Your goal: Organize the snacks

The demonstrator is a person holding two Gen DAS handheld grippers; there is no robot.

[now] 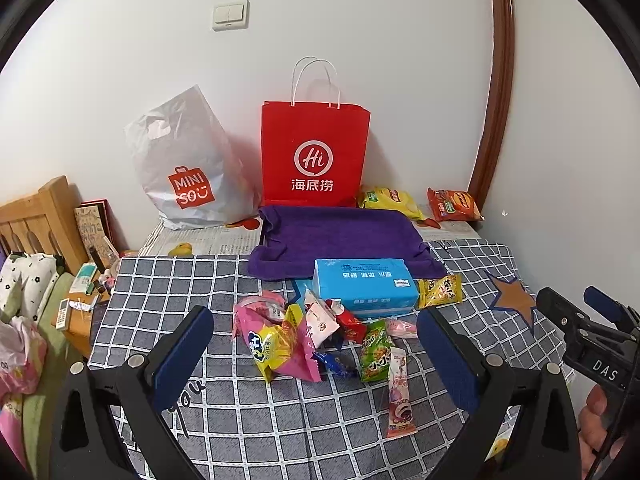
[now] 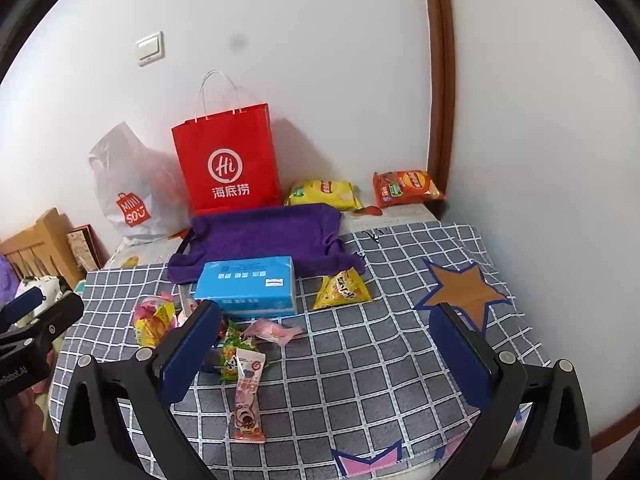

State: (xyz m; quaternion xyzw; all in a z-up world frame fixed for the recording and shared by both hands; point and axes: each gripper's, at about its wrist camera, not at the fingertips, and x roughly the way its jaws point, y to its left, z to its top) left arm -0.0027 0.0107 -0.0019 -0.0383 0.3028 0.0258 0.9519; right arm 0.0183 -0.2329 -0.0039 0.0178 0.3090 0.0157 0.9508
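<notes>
A pile of small snack packets (image 1: 316,336) lies on the checked tablecloth in front of a blue tissue pack (image 1: 364,288); it also shows in the right wrist view (image 2: 236,344). A long pink packet (image 2: 248,396) lies nearest. A yellow triangular packet (image 2: 344,290) lies right of the tissue pack. A purple cloth-lined tray (image 1: 340,240) sits behind. A yellow chip bag (image 2: 324,194) and an orange chip bag (image 2: 406,188) lie at the back. My left gripper (image 1: 316,354) is open above the pile. My right gripper (image 2: 326,354) is open over the cloth, empty.
A red paper bag (image 1: 314,156) and a grey MINISO plastic bag (image 1: 188,168) stand against the wall. A wooden headboard (image 1: 36,216) and a cluttered bedside stand are at the left. A brown door frame (image 2: 440,80) rises at the right.
</notes>
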